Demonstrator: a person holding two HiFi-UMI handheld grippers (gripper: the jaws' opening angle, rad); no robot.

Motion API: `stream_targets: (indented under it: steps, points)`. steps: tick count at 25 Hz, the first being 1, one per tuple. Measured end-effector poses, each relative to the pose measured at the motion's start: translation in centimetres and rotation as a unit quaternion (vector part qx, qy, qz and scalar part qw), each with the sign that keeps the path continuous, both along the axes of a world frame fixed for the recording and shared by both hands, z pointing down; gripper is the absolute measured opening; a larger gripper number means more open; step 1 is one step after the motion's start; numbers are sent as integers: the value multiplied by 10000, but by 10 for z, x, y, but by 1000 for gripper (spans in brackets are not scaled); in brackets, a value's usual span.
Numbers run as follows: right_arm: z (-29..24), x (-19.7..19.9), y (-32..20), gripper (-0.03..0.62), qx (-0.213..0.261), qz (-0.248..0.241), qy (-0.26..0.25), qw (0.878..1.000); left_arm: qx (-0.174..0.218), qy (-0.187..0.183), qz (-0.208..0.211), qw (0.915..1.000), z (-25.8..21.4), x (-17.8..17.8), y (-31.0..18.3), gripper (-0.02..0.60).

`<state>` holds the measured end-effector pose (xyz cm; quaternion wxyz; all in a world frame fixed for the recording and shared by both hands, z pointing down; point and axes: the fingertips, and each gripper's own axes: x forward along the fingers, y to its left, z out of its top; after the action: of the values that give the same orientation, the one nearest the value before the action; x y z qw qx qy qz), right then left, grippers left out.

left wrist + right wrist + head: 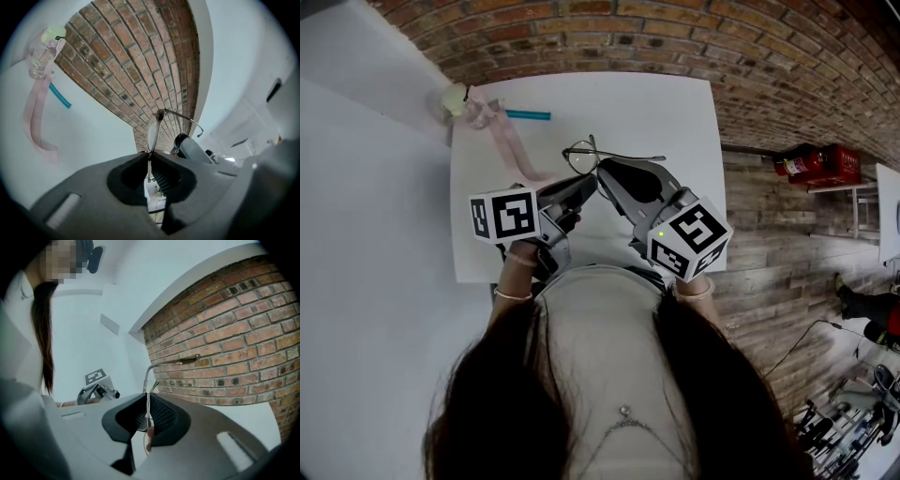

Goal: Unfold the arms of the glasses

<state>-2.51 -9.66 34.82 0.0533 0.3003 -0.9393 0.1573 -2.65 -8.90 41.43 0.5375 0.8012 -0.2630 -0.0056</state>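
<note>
A pair of thin metal-rimmed glasses (580,157) hangs above the white table (675,112), held between both grippers. My left gripper (588,181) is shut on the rim of one lens from the left. My right gripper (606,172) is shut on the frame from the right. One arm (637,157) sticks out to the right; the other points up past the lens. In the left gripper view the lens (152,133) stands edge-on out of the shut left gripper (149,157), with an arm (187,118) swung outward. In the right gripper view the frame (149,376) rises from the shut right gripper (147,399).
At the table's far left corner lie a small clear bottle with a yellowish cap (457,98), a pink strap (508,139) and a teal pen (528,115). A brick wall runs behind the table. A red crate (820,164) sits on the wooden floor to the right.
</note>
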Motion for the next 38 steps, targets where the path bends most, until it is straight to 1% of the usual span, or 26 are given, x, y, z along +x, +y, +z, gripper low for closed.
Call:
stream_targets:
  steps: [22, 26, 30, 38]
  points:
    - [-20, 18, -3, 26, 259, 287, -345, 9987, -125, 311, -355, 9988, -4, -14, -8, 22]
    - [-24, 20, -4, 26, 288, 319, -412, 9982, -219, 305, -449, 9983, -2, -18, -8, 23]
    - [-27, 23, -5, 26, 289, 373, -514, 9976, -235, 544, -462, 9972, -6, -15, -9, 23]
    - [-32, 31, -8, 26, 322, 497, -650, 9961, -350, 781, -593, 9946, -6, -18, -10, 23]
